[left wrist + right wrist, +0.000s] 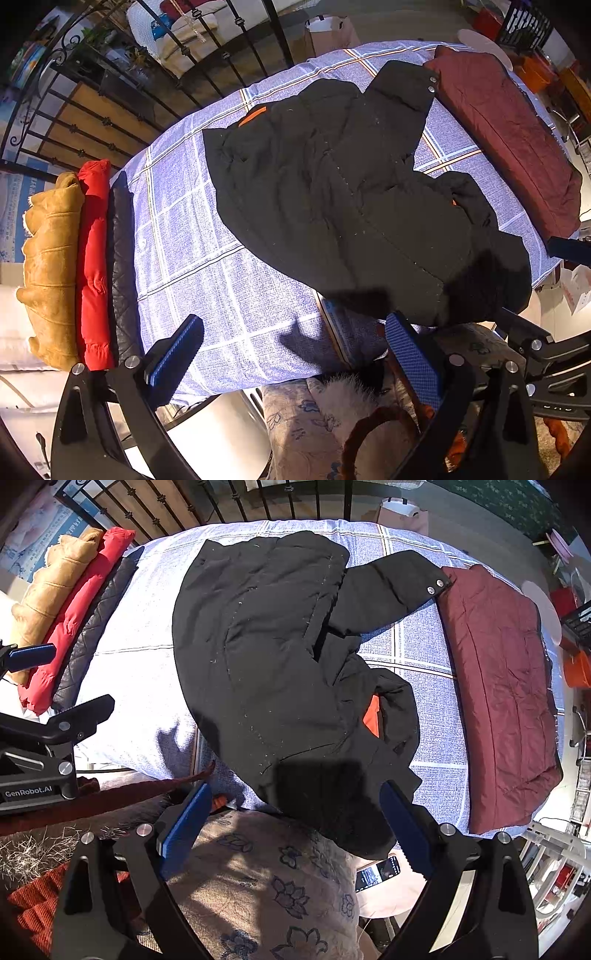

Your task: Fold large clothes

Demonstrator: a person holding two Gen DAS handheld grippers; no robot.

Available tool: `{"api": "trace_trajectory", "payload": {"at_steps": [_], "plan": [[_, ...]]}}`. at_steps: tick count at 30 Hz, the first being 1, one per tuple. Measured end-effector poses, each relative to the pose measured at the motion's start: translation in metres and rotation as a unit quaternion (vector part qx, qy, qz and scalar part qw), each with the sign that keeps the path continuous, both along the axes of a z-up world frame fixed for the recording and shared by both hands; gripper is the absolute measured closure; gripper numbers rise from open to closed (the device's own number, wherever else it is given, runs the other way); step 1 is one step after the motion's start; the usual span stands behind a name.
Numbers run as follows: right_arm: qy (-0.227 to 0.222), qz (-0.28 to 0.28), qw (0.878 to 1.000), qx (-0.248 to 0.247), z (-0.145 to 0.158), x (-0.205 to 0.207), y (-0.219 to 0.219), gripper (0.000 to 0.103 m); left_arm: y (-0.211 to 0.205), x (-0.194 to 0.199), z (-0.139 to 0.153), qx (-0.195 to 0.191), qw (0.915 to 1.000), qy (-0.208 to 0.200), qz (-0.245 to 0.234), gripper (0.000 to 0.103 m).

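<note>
A large black padded jacket (343, 199) lies spread and rumpled on a blue checked tablecloth (207, 266); it also shows in the right wrist view (266, 657). One sleeve with two snap studs reaches toward a folded maroon garment (509, 140), seen too in the right wrist view (506, 686). Orange lining shows at the collar (371, 716). My left gripper (295, 350) is open and empty, above the table's near edge, short of the jacket's hem. My right gripper (295, 827) is open and empty, with the jacket's near corner hanging between its fingers.
A stack of folded garments, tan (51, 258), red (94, 266) and dark quilted (120, 266), lies along the table's left side. A black metal railing (184, 74) stands behind the table. The person's floral trousers (266, 886) and a phone (376, 875) show below.
</note>
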State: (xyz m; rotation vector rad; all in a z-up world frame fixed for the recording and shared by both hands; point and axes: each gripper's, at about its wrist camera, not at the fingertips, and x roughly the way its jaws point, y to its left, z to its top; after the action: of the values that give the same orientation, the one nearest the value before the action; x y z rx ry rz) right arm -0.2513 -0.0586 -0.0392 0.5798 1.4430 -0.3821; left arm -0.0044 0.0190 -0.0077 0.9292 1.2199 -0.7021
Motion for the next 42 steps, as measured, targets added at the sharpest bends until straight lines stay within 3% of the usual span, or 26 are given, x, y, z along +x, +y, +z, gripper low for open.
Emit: {"api": "trace_trajectory", "payload": {"at_steps": [22,36,40,42], "plan": [[0.000,0.001,1.000,0.000,-0.001,0.000,0.002,0.012,0.013,-0.003,-0.006,0.001,1.0000,0.003,0.001,0.006],[0.003,0.004,1.000,0.005,-0.005,0.000,0.003,0.012,-0.002,0.003,-0.006,0.006,0.9998,0.017,0.007,0.006],[-0.018,-0.039,0.999,0.011,-0.005,-0.010,-0.022,0.012,0.000,0.013,-0.008,0.007,0.9996,0.018,0.023,0.006],[-0.021,-0.096,0.995,-0.009,-0.004,-0.028,-0.049,0.012,0.003,0.021,-0.010,0.009,0.9992,0.016,0.036,0.006]]}}
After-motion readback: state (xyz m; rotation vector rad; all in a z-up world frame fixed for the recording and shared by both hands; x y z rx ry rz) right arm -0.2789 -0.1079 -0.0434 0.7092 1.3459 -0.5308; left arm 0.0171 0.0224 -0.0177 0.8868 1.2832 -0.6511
